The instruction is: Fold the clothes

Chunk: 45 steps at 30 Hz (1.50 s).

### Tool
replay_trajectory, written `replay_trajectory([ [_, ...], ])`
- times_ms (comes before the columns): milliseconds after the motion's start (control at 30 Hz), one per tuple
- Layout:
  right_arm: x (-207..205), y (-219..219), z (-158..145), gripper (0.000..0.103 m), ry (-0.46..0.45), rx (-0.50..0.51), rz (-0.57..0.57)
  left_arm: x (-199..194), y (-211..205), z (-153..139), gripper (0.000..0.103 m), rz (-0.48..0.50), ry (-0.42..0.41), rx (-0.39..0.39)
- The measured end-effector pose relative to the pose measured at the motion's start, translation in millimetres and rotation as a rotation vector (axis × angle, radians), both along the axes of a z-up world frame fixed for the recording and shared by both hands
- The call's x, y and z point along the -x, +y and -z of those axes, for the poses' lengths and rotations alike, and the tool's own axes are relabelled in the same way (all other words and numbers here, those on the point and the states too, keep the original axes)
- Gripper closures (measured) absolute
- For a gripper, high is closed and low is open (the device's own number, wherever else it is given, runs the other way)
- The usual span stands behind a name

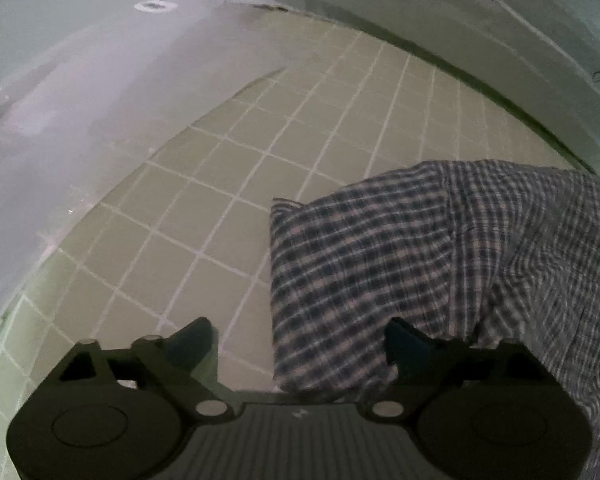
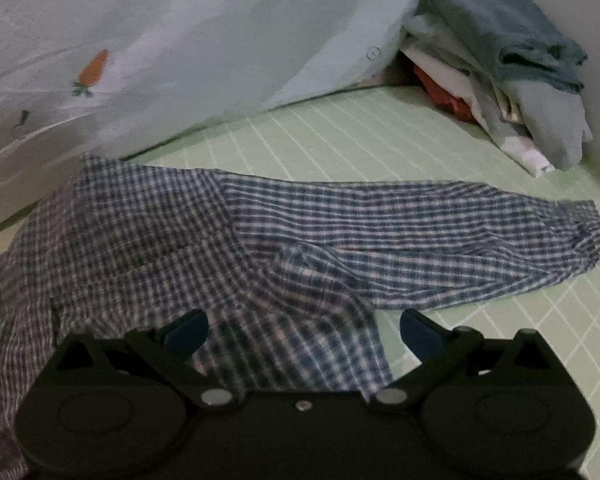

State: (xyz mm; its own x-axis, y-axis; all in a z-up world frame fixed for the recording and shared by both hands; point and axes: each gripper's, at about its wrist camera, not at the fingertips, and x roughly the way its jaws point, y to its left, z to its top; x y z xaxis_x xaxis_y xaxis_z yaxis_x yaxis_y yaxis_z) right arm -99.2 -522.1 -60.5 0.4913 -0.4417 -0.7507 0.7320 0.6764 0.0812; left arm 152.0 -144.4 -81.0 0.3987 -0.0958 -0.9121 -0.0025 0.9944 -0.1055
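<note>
Open left gripper above a checked shirt on a green grid mat

The left gripper (image 1: 300,344) points steeply down, its two dark fingers (image 1: 192,344) spread wide with nothing pressed between them. The left finger hangs over bare mat, the right one over cloth. A blue-and-white checked shirt (image 1: 440,260) fills the lower right, rumpled, its straight left edge running down between the fingers. Under it lies a pale green mat (image 1: 260,152) ruled with white grid lines. Pale, whitish fabric (image 1: 80,112) covers the mat's upper left, and more of it curves along the far edge.
</note>
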Motion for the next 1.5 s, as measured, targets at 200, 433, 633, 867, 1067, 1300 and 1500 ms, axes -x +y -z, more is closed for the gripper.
replay_trajectory([
  [200, -7, -5, 4, 0.0, 0.018, -0.041, 0.026, -2, -6, 2, 0.018, 0.049, -0.015, -0.035],
  [433, -3, -6, 7, 0.0, 0.02, -0.056, 0.021, -4, -15, -5, 0.065, 0.141, -0.048, -0.035],
  [633, 5, -17, 9, 0.0, -0.036, -0.079, 0.051, 1, -35, -30, 0.099, 0.201, -0.125, -0.05],
  [867, 22, -32, 12, 0.0, -0.092, -0.097, 0.093, 29, -94, -87, 0.1, 0.327, -0.274, 0.087],
  [1067, 35, -42, 18, 0.0, -0.117, -0.122, 0.115, 56, -178, -48, 0.1, 0.556, -0.177, 0.146],
  [1300, 40, -47, 20, 0.0, -0.131, -0.125, 0.098, 71, -192, -4, 0.085, 0.596, -0.036, 0.168],
  [1500, 33, -43, 24, 0.0, -0.128, -0.142, 0.086, 70, -143, -50, 0.053, 0.474, -0.116, 0.294],
])
